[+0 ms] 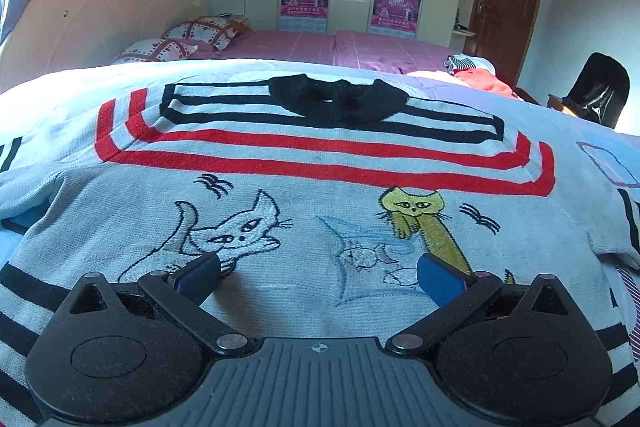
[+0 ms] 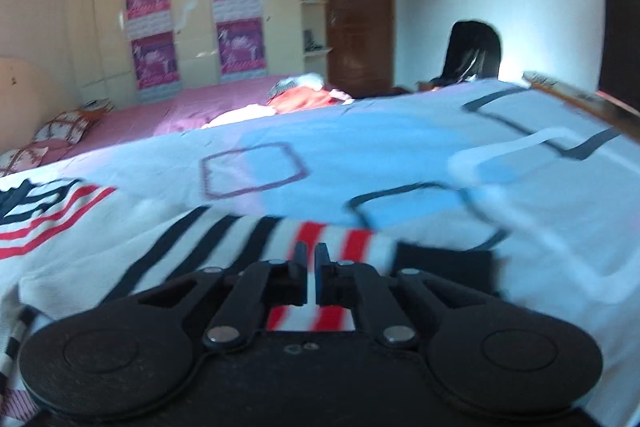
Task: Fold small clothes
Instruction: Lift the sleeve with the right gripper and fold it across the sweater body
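Observation:
A small white knitted sweater lies flat on the bed, front up, with red and black stripes, embroidered cats and a black collar. My left gripper is open low over its lower front, blue pads spread apart. In the right wrist view my right gripper is shut on the sweater's right sleeve, which has black and red stripes and a black cuff. The sweater's body shows at the left.
A light blue bedsheet with square outlines covers the bed. A pink bed with pillows and an orange garment pile lies beyond. A black chair stands at right. A wooden edge borders the far right.

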The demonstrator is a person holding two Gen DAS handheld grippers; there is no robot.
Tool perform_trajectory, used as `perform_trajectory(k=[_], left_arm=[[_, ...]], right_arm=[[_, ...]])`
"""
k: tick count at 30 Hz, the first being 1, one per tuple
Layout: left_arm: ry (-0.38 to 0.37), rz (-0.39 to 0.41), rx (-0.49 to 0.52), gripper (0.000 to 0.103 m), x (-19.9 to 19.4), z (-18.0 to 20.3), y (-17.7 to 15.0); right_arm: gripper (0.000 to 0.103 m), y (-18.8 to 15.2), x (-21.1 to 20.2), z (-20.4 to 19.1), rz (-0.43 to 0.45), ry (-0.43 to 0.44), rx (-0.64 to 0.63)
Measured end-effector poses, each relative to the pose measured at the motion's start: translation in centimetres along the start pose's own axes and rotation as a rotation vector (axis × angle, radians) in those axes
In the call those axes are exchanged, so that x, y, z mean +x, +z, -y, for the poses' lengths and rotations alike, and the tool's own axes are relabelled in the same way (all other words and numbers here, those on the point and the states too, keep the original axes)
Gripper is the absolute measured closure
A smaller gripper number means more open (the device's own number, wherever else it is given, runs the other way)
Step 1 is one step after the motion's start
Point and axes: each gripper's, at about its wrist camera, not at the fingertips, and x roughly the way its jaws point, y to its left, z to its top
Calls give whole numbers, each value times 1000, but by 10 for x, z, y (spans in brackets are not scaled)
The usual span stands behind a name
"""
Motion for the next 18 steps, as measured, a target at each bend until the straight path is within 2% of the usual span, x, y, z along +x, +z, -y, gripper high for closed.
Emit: perform_trajectory(k=[1, 3, 6, 7, 8, 11, 13, 16, 18], left_arm=[[-4, -1, -1, 0, 0, 1, 0], [-2, -8, 4, 0, 2, 2, -1], [-5, -9, 8, 0, 3, 2, -2], [-7, -9, 8, 0, 3, 2, -2], [-8, -8, 8, 0, 4, 1, -3], [0, -8, 23, 0, 6, 4, -4], [8, -8, 33, 0, 7, 7, -4], [7, -11, 34, 0, 7, 8, -3], [7, -12, 36, 0, 7, 8, -3]], right_arm=[[103, 1, 7, -8, -33, -2, -7], [103, -2, 20, -9, -104, -91, -66], [103, -6, 8, 16, -99, -178, -45], [103, -11, 5, 24, -99, -252, -50], [103, -14, 4, 36, -104, -290, -35], [103, -15, -6, 67, -88, -226, 92], [80, -16, -15, 76, -66, -202, 178], [75, -28, -36, 86, -44, -166, 329], [73, -40, -40, 97, -53, -98, 494]])
